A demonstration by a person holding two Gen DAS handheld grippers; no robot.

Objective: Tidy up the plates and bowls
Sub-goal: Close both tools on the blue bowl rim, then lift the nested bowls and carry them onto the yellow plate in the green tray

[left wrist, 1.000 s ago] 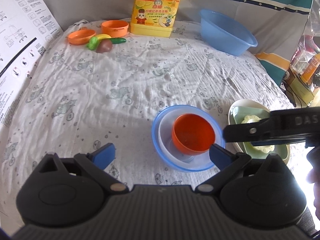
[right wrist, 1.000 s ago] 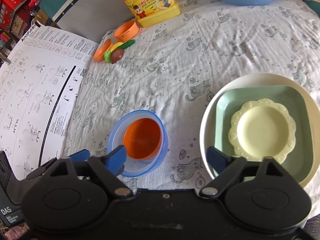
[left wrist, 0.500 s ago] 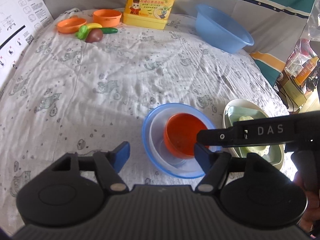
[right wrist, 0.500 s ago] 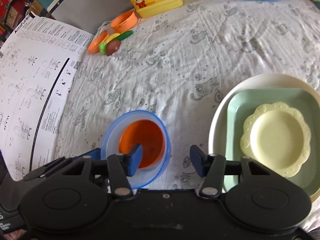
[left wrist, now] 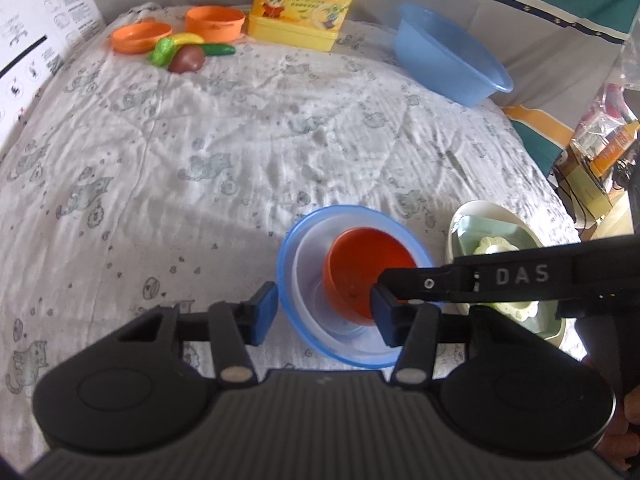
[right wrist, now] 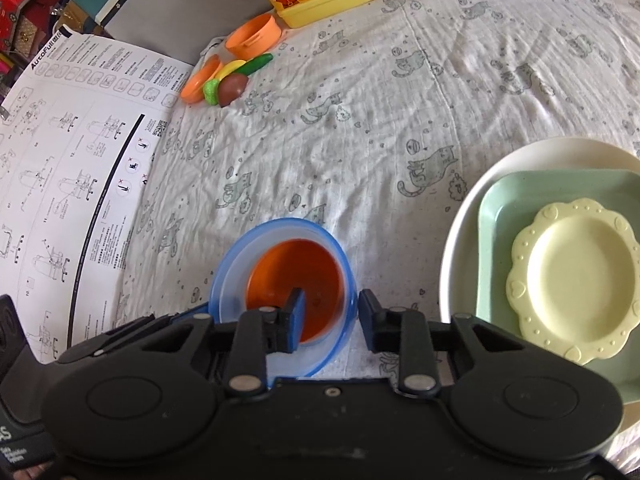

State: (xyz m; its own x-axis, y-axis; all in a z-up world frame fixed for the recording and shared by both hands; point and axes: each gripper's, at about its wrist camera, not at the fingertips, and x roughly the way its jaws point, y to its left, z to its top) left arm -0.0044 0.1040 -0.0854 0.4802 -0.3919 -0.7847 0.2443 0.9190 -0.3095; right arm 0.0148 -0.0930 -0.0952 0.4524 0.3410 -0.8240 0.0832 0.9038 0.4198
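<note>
Right hand-held gripper [right wrist: 330, 318] "DAS" — closing over orange bowl [right wrist: 296, 280] rim, left hand-held gripper [left wrist: 322, 316] closing likewise.

Orange bowl [left wrist: 366, 270] nested in blue bowl [left wrist: 290, 280]

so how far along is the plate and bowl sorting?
Done: yellow plate on green tray on white plate; orange bowl nested in blue bowl. In hand: left gripper and right gripper closing astride that stack's rims. Left: far orange bowl.
</note>
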